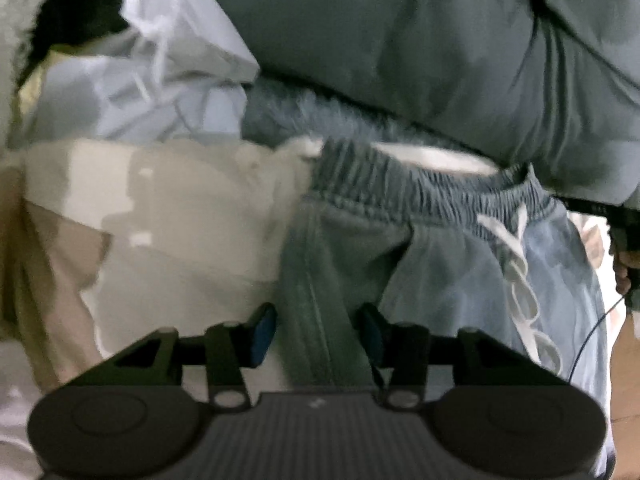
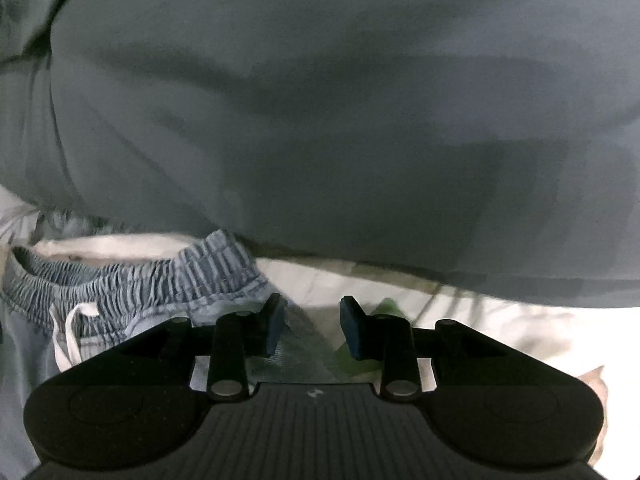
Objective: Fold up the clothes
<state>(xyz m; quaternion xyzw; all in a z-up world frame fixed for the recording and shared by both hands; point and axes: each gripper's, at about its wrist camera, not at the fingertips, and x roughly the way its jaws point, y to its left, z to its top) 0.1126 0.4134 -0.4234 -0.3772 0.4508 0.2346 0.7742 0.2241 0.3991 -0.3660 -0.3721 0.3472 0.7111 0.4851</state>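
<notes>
Left tongs (image 1: 316, 334): jaws apart, a fold of the blue-grey shorts (image 1: 440, 264) standing between the pads, no clamp evident. The shorts lie on pale bedding (image 1: 168, 208), elastic waistband (image 1: 400, 184) away from the tongs, white drawstring (image 1: 520, 280) trailing down the front. A large grey garment (image 1: 380, 40) lies beyond the waistband. Right tongs (image 2: 312, 328): jaws apart, over the waistband's right end, gripping nothing. Judgement: the grasp stage of a fold is in hand; next, both tongs must close on fabric before any lift.
</notes>
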